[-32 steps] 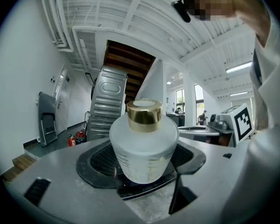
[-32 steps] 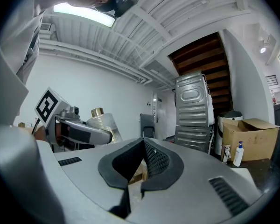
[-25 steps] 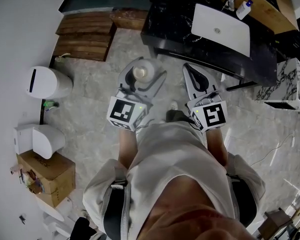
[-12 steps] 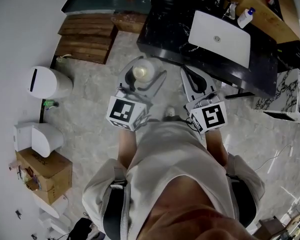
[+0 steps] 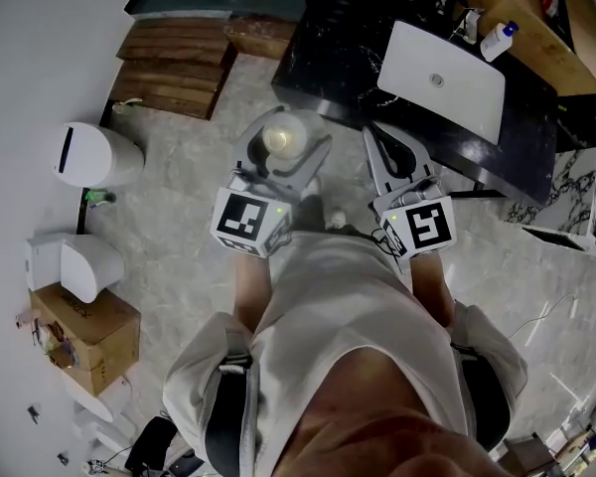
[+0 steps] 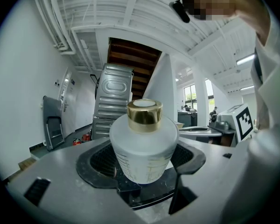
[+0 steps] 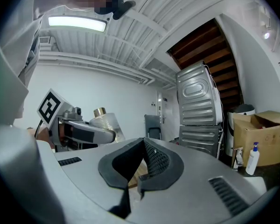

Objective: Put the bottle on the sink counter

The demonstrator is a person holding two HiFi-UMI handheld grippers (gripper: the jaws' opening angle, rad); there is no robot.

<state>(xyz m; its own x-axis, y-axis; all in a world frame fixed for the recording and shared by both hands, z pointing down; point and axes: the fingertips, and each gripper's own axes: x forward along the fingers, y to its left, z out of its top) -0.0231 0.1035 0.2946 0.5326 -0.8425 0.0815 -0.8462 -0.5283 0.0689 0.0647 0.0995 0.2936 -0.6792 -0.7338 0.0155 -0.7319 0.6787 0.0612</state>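
Black worktop [image 5: 328,53] carries a white basin [image 5: 440,68]. Blue-capped spray bottle [image 5: 498,40] stands at its far edge, can't tell if on it. Grey stone floor [image 5: 179,182] holds white bin [image 5: 97,155], cardboard box [image 5: 84,338], wooden steps [image 5: 174,63].

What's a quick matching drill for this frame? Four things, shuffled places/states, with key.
Things:
1. frosted white bottle with gold cap
2. right gripper
3. white rectangular sink basin
4. brown cardboard box

Places/states:
A. on the grey floor, at the head view's left
B. set in the black counter
C. clamped between the jaws of the left gripper
D. jaws together, nothing between them

Pairs: 1-C, 2-D, 3-B, 4-A
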